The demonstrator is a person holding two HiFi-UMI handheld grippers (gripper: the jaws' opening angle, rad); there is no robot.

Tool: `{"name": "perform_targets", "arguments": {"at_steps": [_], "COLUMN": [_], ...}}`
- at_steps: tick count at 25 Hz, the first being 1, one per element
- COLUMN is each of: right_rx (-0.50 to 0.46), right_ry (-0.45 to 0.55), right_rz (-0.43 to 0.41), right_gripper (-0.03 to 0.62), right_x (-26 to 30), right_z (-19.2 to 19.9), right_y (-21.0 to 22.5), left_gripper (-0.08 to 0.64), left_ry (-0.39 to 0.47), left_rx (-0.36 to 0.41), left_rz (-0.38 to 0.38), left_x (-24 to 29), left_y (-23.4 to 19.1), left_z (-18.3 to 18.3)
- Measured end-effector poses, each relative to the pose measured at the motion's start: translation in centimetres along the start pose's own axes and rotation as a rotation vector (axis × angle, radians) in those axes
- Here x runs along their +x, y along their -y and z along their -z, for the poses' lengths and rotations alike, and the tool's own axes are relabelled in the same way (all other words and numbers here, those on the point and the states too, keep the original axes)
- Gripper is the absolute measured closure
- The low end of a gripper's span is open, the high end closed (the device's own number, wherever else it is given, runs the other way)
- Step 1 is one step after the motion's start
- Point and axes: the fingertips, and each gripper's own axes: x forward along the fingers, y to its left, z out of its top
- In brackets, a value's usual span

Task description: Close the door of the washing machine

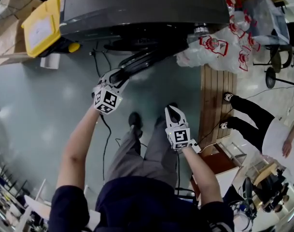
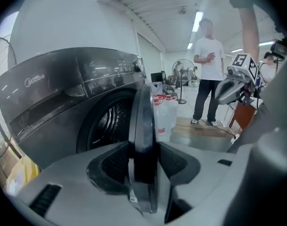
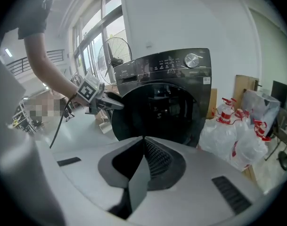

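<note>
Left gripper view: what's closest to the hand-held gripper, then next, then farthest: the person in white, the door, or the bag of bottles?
1. Door, clamped between its jaws.
2. Bag of bottles, just behind, right of door.
3. Person in white, far back right.

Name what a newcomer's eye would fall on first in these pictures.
The dark washing machine fills the top of the head view, its round door swung open with the edge clamped in the left gripper. The right gripper hangs shut and empty in front of it. Bagged spray bottles pile up beside the machine.
</note>
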Motion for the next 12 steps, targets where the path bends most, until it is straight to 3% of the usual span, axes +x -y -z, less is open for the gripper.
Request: {"name": "perform_targets", "arguments": {"at_steps": [12], "right_rx": [0.004], "right_ry": [-0.049], "right_rz": [-0.121], "right_gripper": [0.563], "right_x": [2.9], "right_z": [-2.3], "right_y": [2.4], "left_gripper": [0.344], "left_ry": [-0.006], "left_rx": [0.046], "left_rz": [0.003], "left_x": [1.6], "left_y": [-6.3], "left_z": [-1.1]}}
